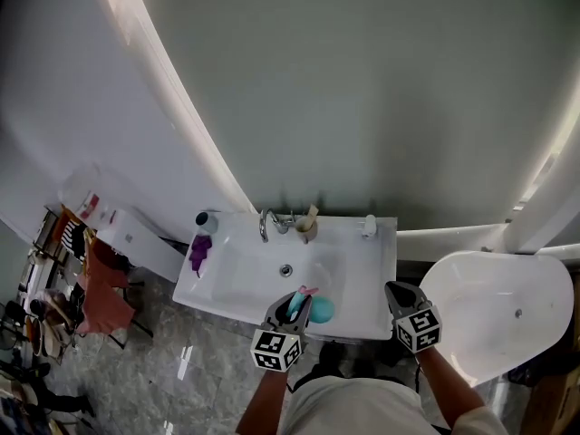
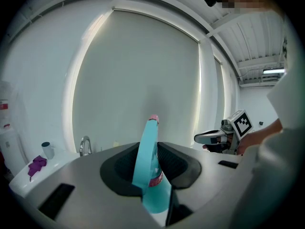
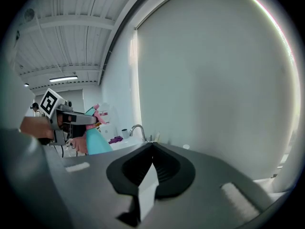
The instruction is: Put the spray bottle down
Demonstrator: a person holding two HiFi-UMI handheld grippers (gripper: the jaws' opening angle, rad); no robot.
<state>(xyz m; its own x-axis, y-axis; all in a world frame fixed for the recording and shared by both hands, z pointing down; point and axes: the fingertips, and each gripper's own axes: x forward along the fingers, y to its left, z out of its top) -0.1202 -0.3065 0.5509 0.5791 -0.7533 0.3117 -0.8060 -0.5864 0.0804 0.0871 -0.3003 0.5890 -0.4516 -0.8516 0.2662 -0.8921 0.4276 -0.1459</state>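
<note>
A teal spray bottle (image 1: 317, 309) with a pink nozzle hangs over the front edge of the white sink (image 1: 362, 284), and my left gripper (image 1: 292, 304) is shut on it. In the left gripper view the bottle (image 2: 148, 168) stands upright between the dark pads, nozzle tip up. My right gripper (image 1: 400, 291) hovers over the sink's front right corner, apart from the bottle. In its own view the right gripper (image 3: 152, 146) has its jaws together with nothing between them; the left gripper (image 3: 71, 119) and the bottle (image 3: 96, 141) show at the left.
At the back of the sink stand a faucet (image 1: 265, 225), a beige cup (image 1: 308, 230) and a small white bottle (image 1: 369, 227). A purple cloth (image 1: 199, 252) and a grey cup (image 1: 207, 218) sit at the left end. A white bathtub (image 1: 494, 308) lies to the right.
</note>
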